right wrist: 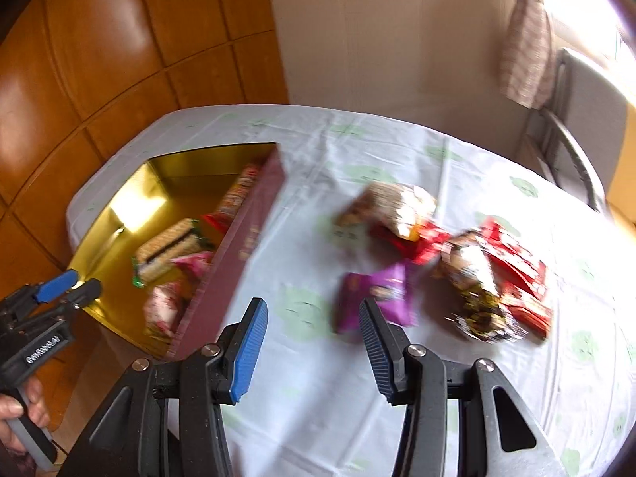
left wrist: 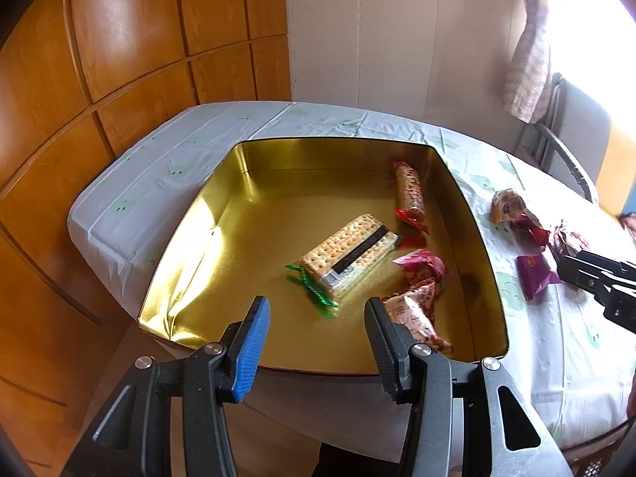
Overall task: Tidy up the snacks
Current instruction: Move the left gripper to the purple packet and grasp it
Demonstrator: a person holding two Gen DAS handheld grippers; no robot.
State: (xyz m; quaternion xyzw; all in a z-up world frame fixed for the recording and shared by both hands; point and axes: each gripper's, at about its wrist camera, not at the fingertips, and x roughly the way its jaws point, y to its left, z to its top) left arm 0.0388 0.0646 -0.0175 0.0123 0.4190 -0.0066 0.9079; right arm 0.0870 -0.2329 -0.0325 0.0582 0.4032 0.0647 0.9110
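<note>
Snacks partly sorted into gold tin.
Left tongs over tin, right tongs over table; both released, grasping nothing.

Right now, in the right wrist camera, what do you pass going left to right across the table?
Left gripper → gold tin holding the cracker pack → bare tablecloth → purple packet → pile of red and brown snack packs.

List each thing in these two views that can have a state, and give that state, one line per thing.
Tin: open, no lid on it.
Cracker pack: sealed, lying flat in tin.
Purple packet: on tablecloth, outside tin.
Left gripper: open, empty.
Right gripper: open, empty.
</note>
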